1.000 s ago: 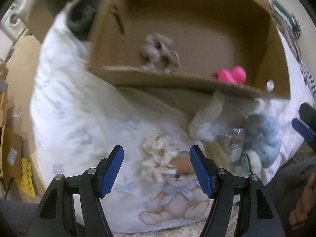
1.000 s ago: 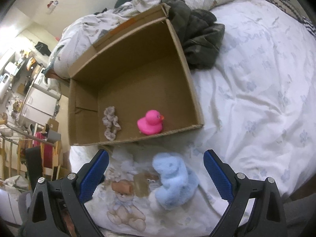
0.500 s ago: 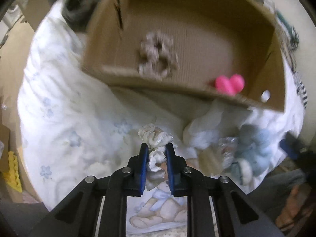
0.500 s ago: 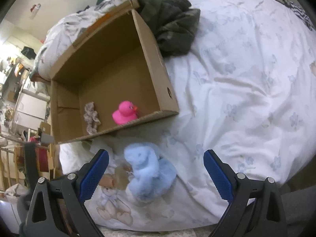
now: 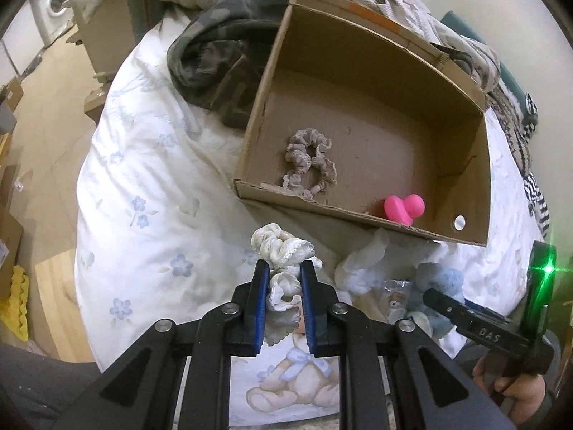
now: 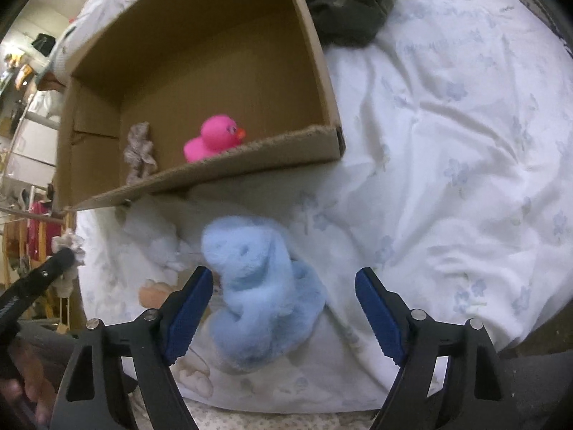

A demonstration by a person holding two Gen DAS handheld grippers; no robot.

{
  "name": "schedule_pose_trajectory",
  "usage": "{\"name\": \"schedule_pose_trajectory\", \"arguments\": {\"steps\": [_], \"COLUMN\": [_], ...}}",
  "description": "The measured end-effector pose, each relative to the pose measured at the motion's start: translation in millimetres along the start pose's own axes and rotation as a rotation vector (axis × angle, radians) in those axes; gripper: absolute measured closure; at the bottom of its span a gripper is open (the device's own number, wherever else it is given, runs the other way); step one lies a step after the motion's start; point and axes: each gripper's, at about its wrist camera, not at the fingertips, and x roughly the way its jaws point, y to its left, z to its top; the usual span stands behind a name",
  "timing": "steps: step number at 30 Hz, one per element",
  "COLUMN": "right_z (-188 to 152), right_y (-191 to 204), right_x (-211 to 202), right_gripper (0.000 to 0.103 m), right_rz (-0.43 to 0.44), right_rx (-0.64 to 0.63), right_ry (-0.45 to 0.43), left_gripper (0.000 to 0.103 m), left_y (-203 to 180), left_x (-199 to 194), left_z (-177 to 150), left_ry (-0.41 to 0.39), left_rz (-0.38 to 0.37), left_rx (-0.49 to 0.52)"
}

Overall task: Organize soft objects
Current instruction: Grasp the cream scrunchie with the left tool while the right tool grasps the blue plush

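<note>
The bed (image 5: 150,193) carried a cardboard box (image 5: 476,179) at 12 o'clock, w/ a grey scrunchie (image 5: 309,161) and a pink duck (image 5: 403,208) already inside. The blue plush (image 6: 258,286) lay on the bed at 6 o'clock of the box, between the wide-open fingers of the right hand-held gripper (image 6: 284,308), apparently not touched. The left hand-held gripper (image 5: 283,299) was closed narrow on the white scrunchie (image 5: 283,251), lifted near the box's front wall. To do it well, I think: carry the scrunchie above the wall, approx. beside the grey one, then release low. Only "DAS" (image 5: 490,337) was readable, on the other tool.
</note>
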Motion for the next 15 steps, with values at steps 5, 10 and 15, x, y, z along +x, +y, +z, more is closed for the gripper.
{"name": "schedule_pose_trajectory", "arguments": {"steps": [5, 10, 15], "right_z": [-3, -1, -6], "right_y": [3, -5, -3], "right_x": [8, -22, -60], "right_gripper": [0.075, 0.091, 0.091], "right_rz": [-0.010, 0.021, 0.138], "right_rx": [-0.030, 0.013, 0.015], "right_ry": [0.034, -0.090, -0.220], "left_gripper": [0.087, 0.087, 0.087], "left_y": [0, 0, 2], "left_x": [4, -5, -17], "left_z": [-4, -6, -6], "left_ry": [-0.004, -0.035, -0.071], "left_rz": [0.004, -0.005, -0.006], "left_rx": [-0.011, -0.012, -0.020]}}
